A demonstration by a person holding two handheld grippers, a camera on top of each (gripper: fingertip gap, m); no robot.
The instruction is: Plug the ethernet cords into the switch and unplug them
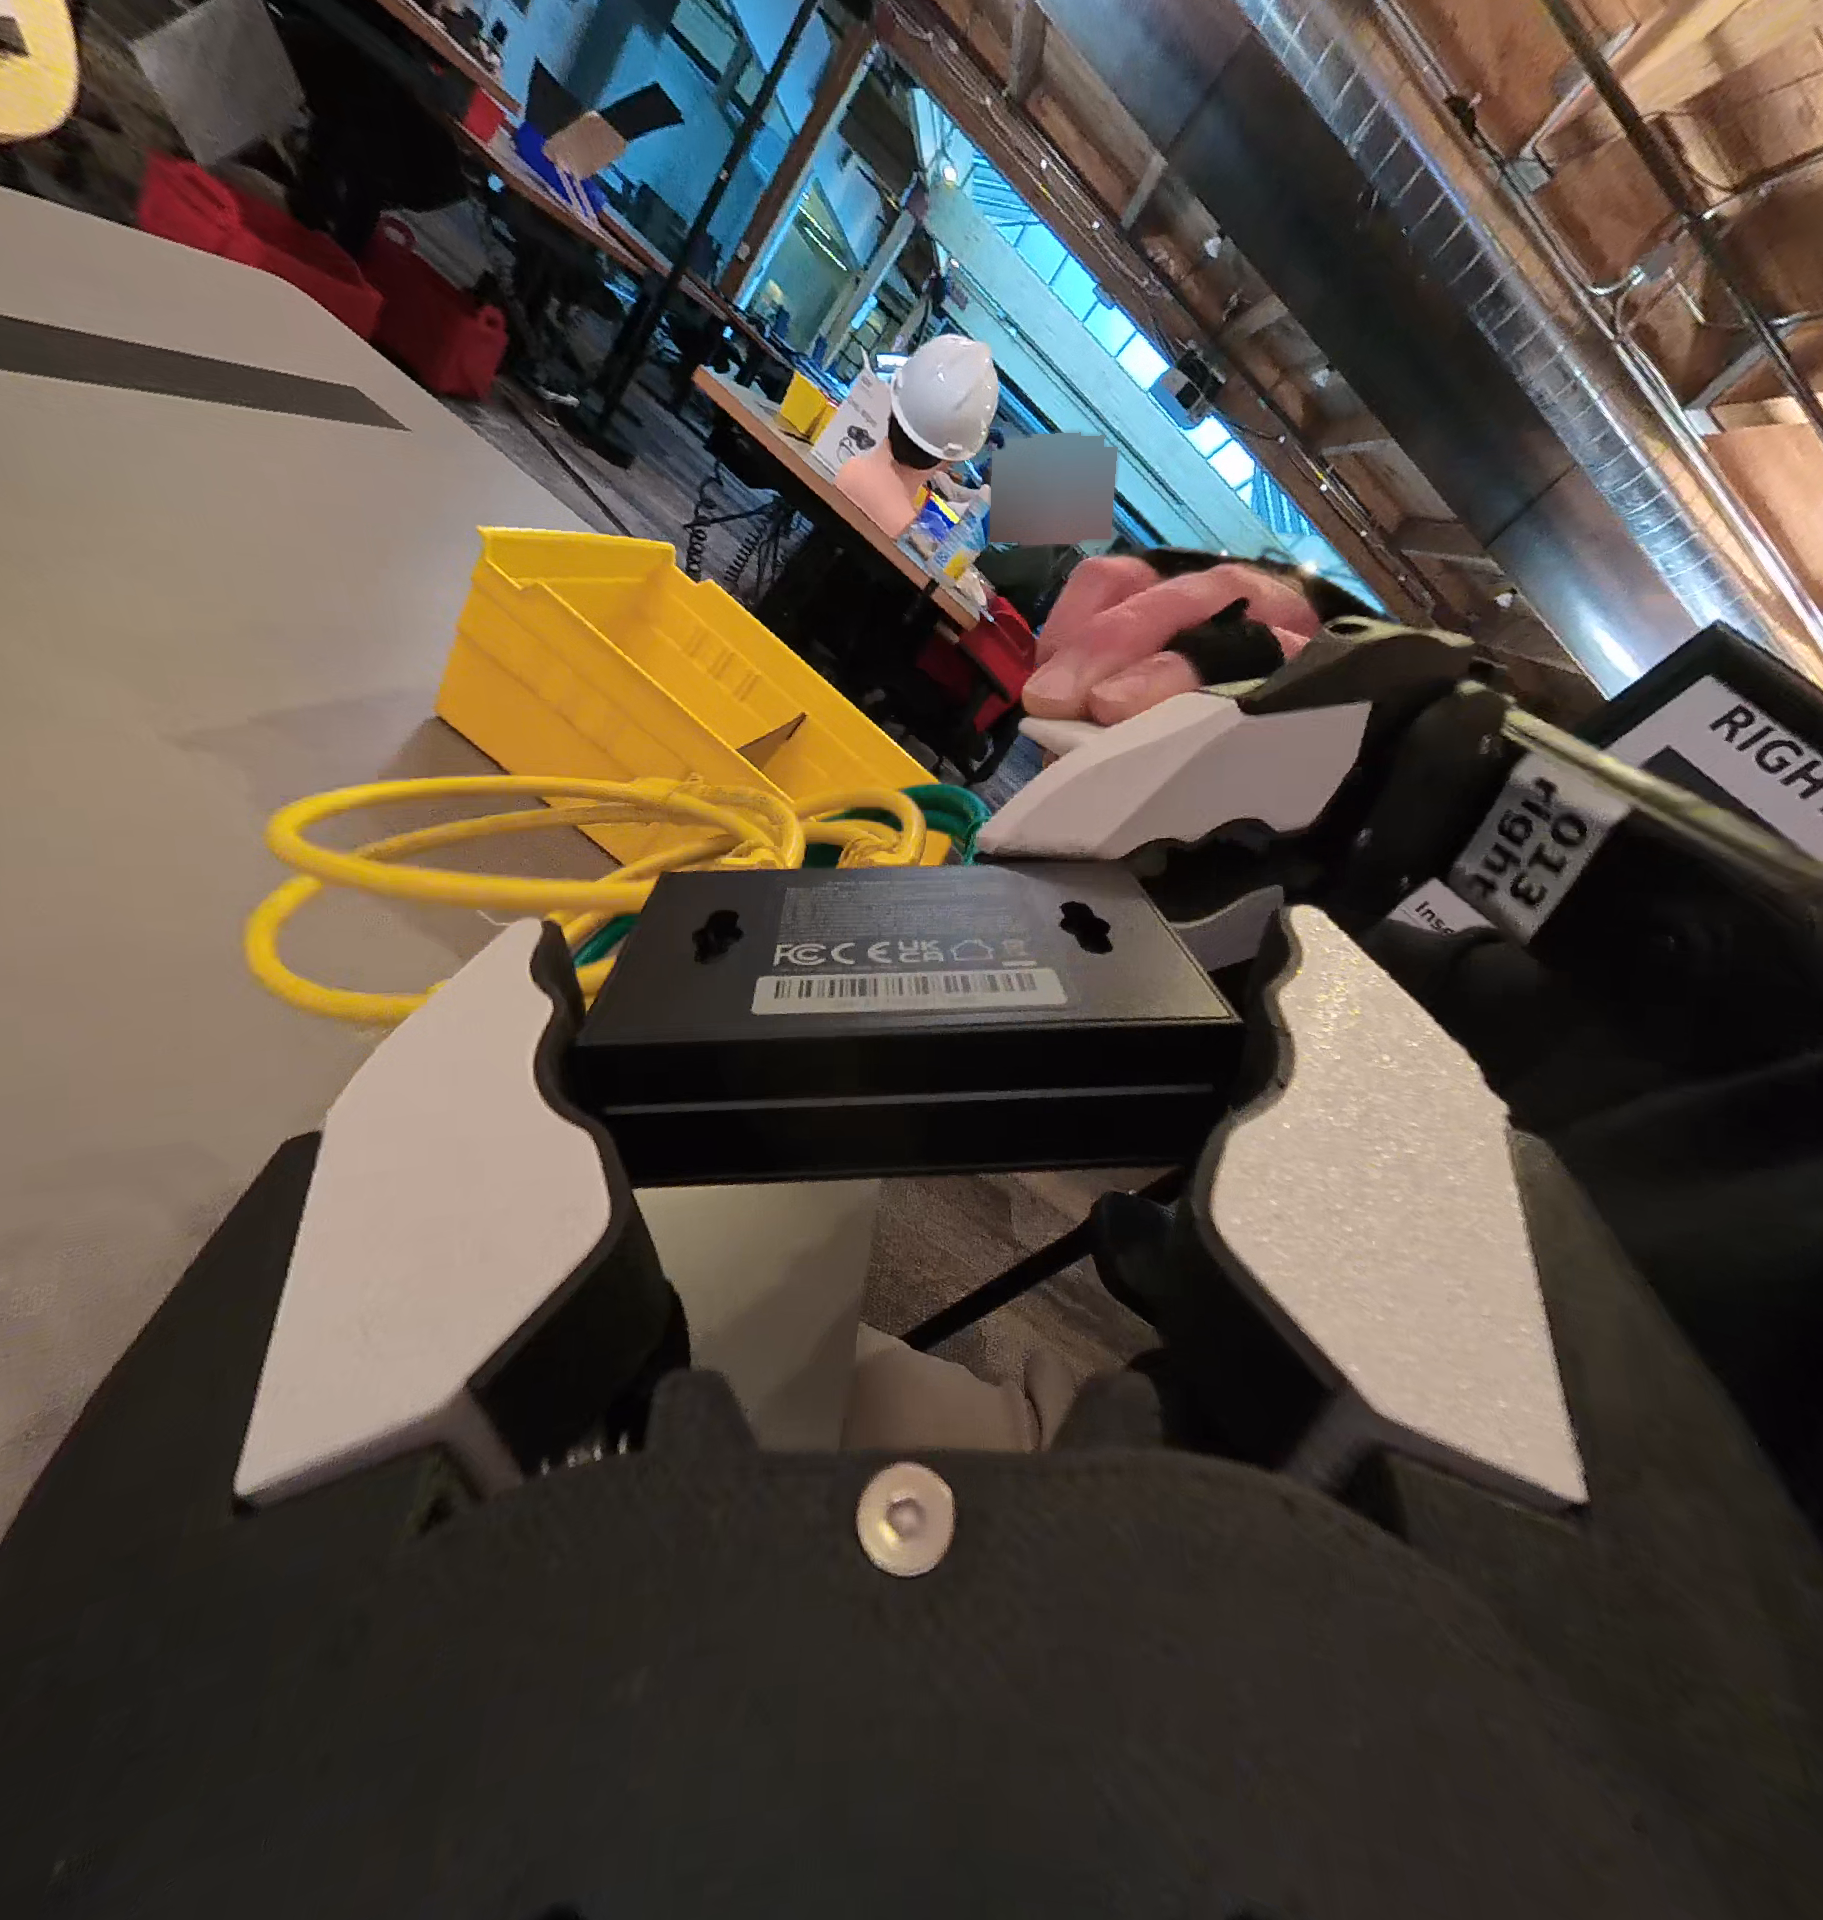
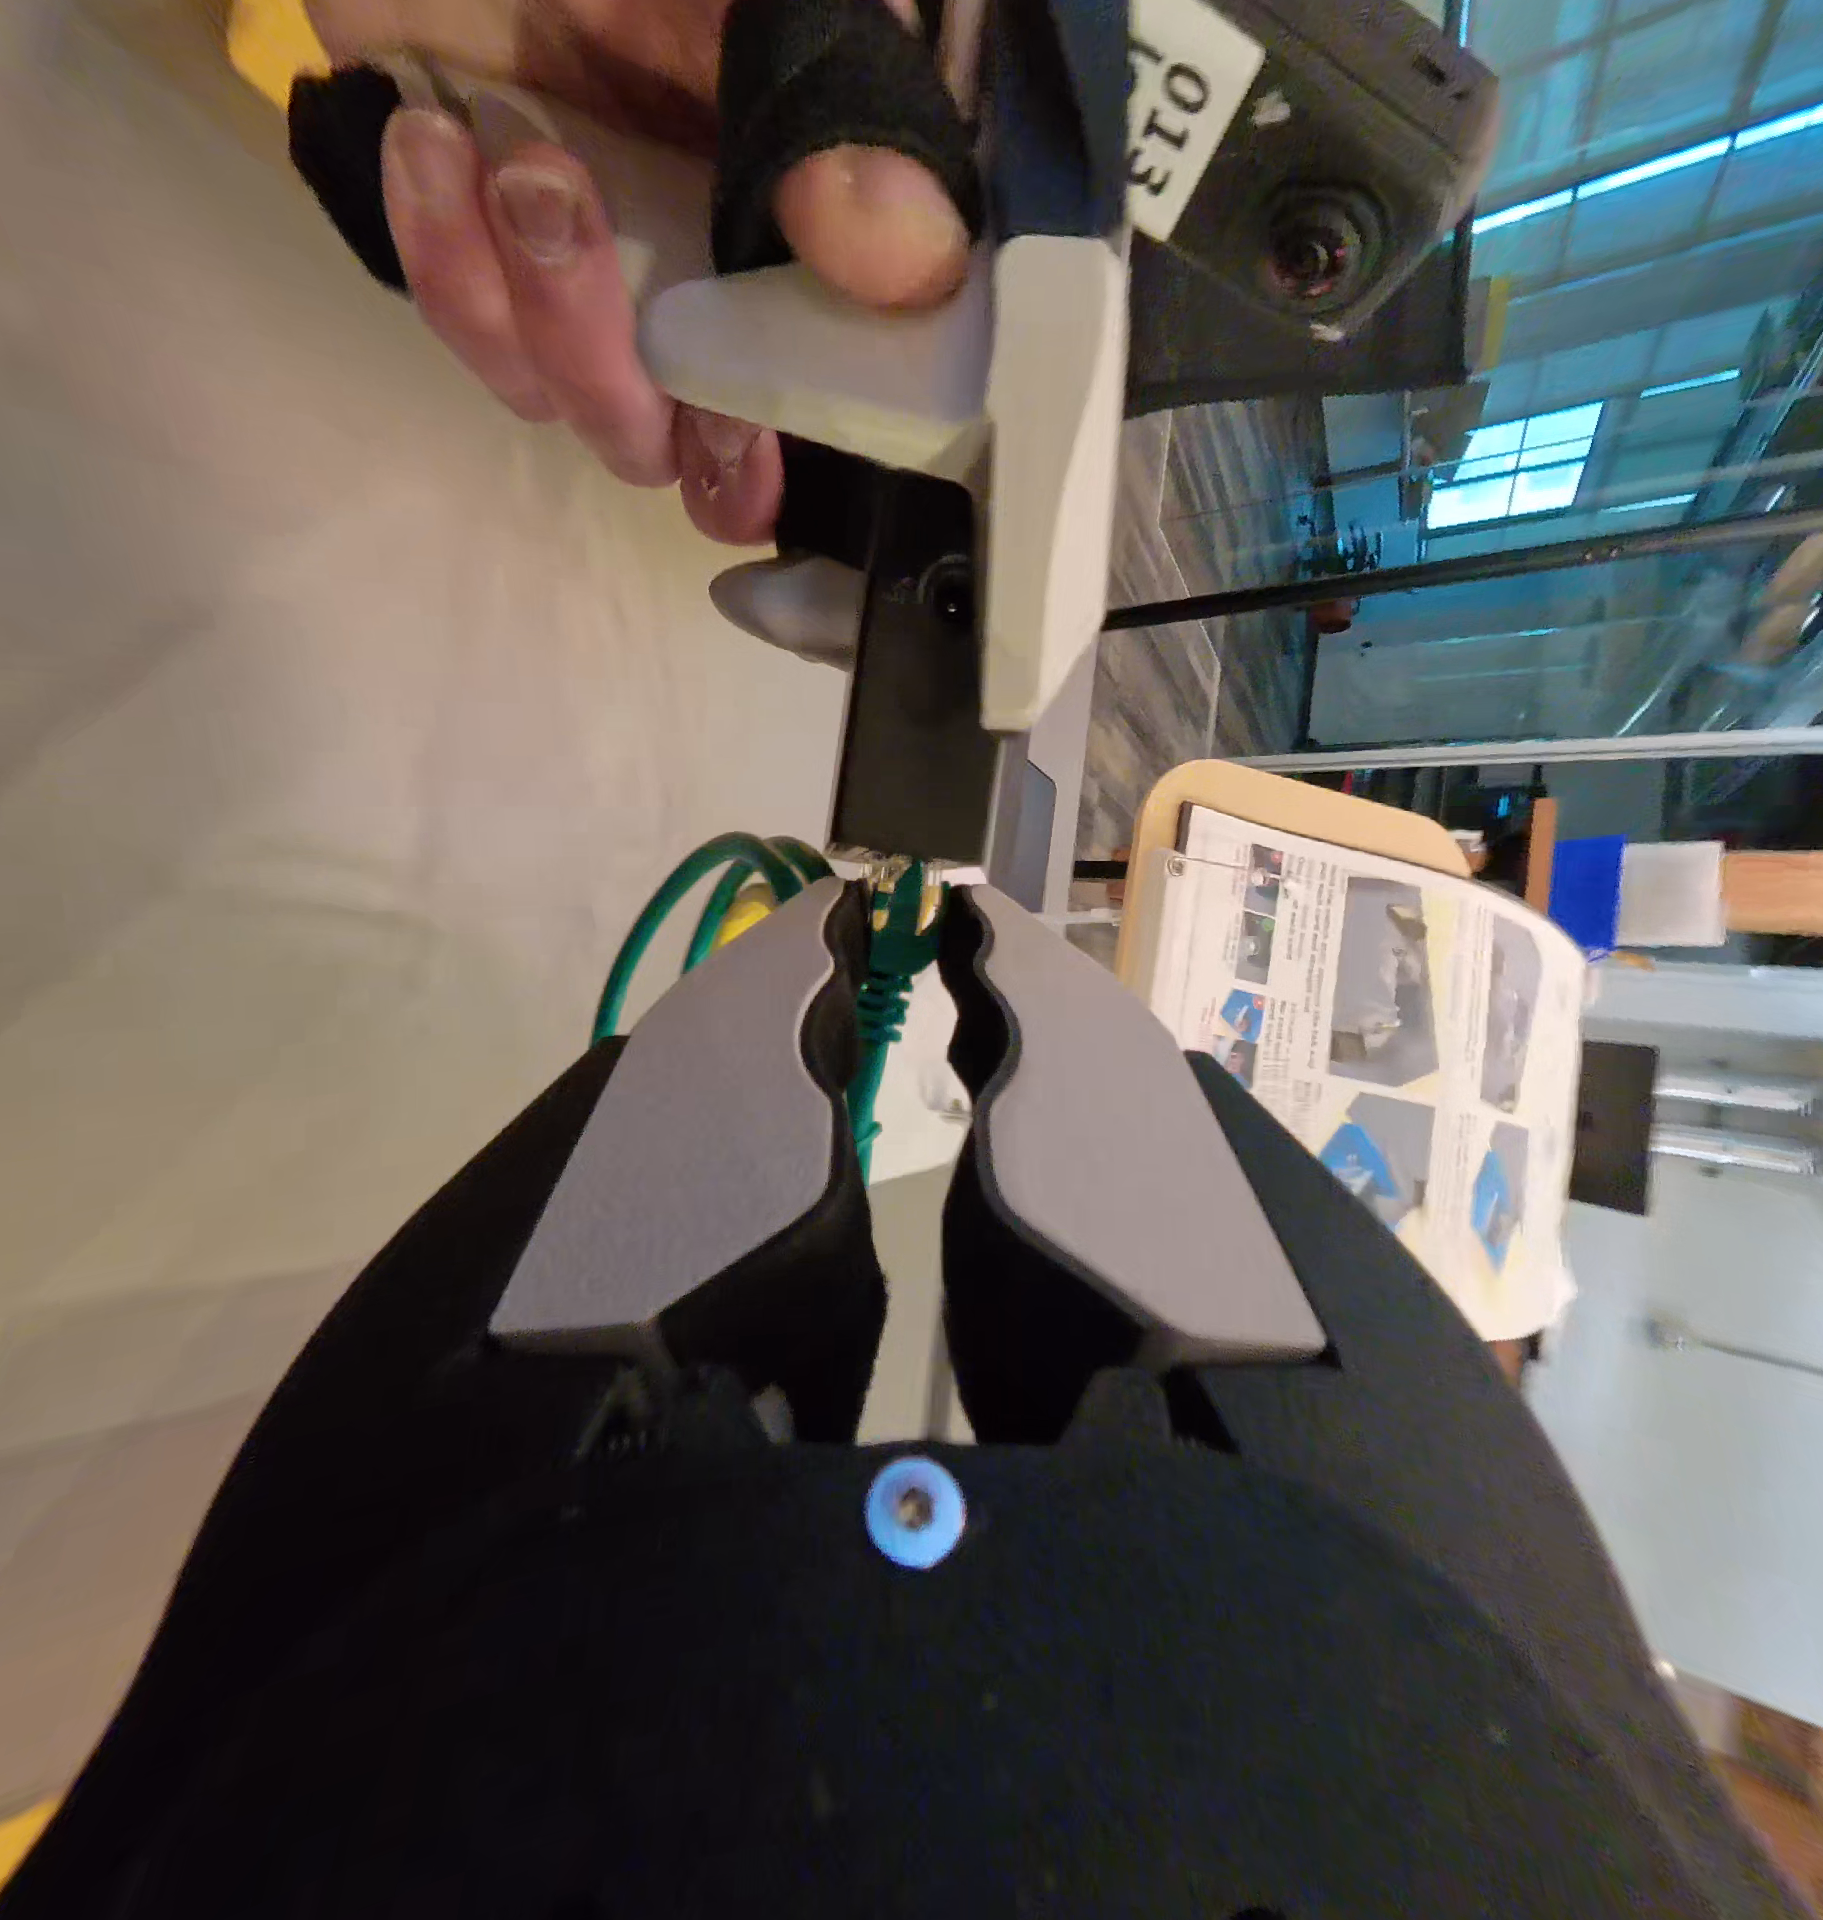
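Gripping the black network switch [image 1: 902, 1023] by its two short ends, the left gripper [image 1: 907, 997] holds it clear of the table, underside up, so that the barcode label [image 1: 907, 989] and two keyhole mounting slots face the left wrist camera. Its white fingers [image 1: 439, 1174] press against the casing on either side.

Just beyond the switch, at its far edge, the right gripper [image 1: 1094, 831] reaches in from the right side of that view, its white fingers pointing at the far face of the switch. The person's hand [image 1: 1146, 644], in a black fingerless glove, shows behind it.

In the right wrist view the right gripper [image 2: 899, 914] has its grey fingers [image 2: 720, 1101] nearly together around the booted plug of a green ethernet cord [image 2: 886, 987]. The left finger touches the boot, while a thin gap shows on the right, so I cannot tell whether the grip is firm. The plug's clear tip sits right at the port face of the switch [image 2: 912, 748]; whether it is seated inside cannot be told. A yellow plug [image 2: 746, 920] lies just beside it, partly hidden by the left finger.

Farther on, coils of yellow ethernet cord [image 1: 491, 883] lie on the pale grey table [image 1: 159, 727], with a loop of green cord [image 1: 943, 805] among them. Behind the coils stands a yellow plastic bin [image 1: 626, 665] near the table's far edge. Well beyond are red bins [image 1: 263, 239], workbenches and a white hard hat [image 1: 946, 395] on a mannequin head.
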